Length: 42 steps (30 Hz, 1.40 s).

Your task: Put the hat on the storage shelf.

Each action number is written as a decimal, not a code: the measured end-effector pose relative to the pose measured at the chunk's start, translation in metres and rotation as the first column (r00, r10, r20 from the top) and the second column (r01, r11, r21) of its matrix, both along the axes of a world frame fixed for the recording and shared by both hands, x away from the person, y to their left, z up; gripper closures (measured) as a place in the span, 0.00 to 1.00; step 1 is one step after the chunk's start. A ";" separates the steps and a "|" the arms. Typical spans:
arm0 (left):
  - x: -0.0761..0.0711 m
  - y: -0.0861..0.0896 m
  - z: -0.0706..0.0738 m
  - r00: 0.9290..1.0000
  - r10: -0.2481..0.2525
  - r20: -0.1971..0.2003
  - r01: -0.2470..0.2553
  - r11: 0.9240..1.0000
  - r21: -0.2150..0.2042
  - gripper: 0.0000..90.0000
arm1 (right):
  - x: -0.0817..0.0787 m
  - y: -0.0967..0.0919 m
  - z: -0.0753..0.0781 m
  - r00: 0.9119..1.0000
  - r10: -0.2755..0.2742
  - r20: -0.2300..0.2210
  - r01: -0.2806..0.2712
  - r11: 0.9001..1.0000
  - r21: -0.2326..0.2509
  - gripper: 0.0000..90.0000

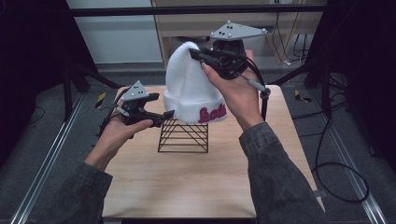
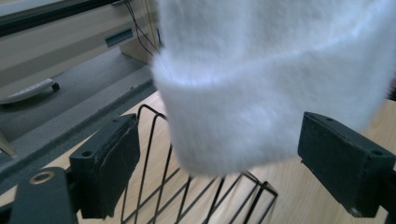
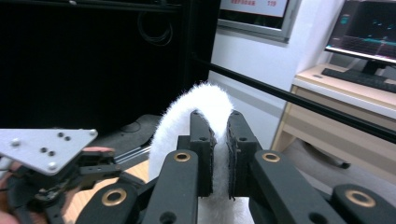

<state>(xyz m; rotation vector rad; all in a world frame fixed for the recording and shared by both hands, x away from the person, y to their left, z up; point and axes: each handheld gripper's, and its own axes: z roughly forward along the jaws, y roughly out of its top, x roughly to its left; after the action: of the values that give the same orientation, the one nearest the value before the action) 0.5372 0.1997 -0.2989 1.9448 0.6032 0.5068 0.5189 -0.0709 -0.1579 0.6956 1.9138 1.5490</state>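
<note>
Wooden desk (image 1: 196,182) carries a black wire rack (image 1: 183,136). Above it hangs a white beanie (image 1: 191,88), its crown clamped in the right gripper (image 1: 198,55). At its left, the left gripper (image 1: 163,116) stands wide apart, the beanie's cuff between its jaws, apparently unpinched.

I am counting one fluffy white knitted beanie with pink lettering on its cuff (image 1: 189,91). I am counting one black wire rack of triangular outline (image 1: 183,136), standing on one light wooden table (image 1: 187,182). I am counting two black two-jaw grippers, a left gripper (image 1: 164,115) and a right gripper (image 1: 194,53), each topped by one grey three-cornered plate, two plates in all. I am seeing two hands in grey sleeves.
</note>
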 end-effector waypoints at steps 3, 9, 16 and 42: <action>0.004 0.000 0.004 1.000 0.000 0.008 0.000 1.000 0.018 0.14 | 0.000 0.005 0.001 1.000 0.021 -0.002 -0.021 1.000 -0.007 0.93; 0.011 -0.004 0.002 0.996 -0.055 -0.064 0.055 0.998 -0.007 0.20 | -0.002 0.011 0.003 0.999 0.052 0.000 -0.052 0.999 -0.006 0.93; 0.016 -0.007 0.002 0.992 -0.077 -0.102 0.071 0.995 -0.064 0.77 | -0.001 0.009 -0.004 0.999 0.047 0.000 -0.047 0.997 -0.066 0.93; 0.012 0.010 0.001 0.996 0.077 -0.046 -0.076 0.997 0.022 0.82 | 0.050 -0.011 -0.047 0.989 -0.095 -0.114 0.085 0.992 -0.088 0.92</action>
<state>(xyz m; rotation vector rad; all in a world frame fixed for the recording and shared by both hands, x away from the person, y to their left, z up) 0.5491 0.2093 -0.2978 1.9632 0.7072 0.5189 0.5684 -0.0823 -0.2047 0.8418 1.9911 1.3928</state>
